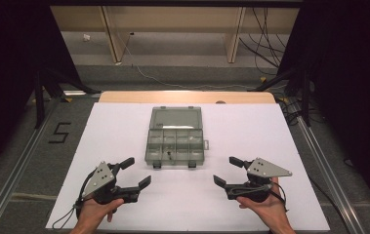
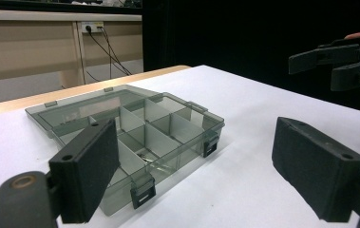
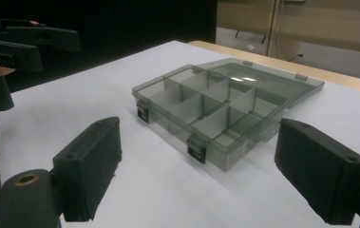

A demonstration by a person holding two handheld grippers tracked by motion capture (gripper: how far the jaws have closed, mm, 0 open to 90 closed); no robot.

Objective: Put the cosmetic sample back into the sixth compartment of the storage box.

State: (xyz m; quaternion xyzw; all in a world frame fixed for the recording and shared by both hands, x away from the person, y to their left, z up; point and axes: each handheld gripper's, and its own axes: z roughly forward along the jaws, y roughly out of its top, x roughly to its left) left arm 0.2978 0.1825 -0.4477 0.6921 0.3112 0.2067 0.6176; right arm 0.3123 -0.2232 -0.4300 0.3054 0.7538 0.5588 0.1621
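High view: a smoke-grey transparent compartment box [image 1: 175, 142] lies at the centre of the white sheet [image 1: 114, 131] covering the bench [image 1: 187, 96], its lid [image 1: 176, 117] folded flat open on the far side and two dark latches [image 1: 157, 165] on its near edge. Dividers split the tray into small cells; a small dark item [image 1: 169, 155] lies in a near-row cell, too small to identify. The left tongs [image 1: 137, 172], held in a hand [image 1: 94, 212] at near left, are released, jaws spread wide. The right tongs [image 1: 225, 170], in the other hand [image 1: 265, 204] at near right, are likewise released. Both rest near the box, apart from it. A black "5" [image 1: 59, 132] is marked on the floor at left.
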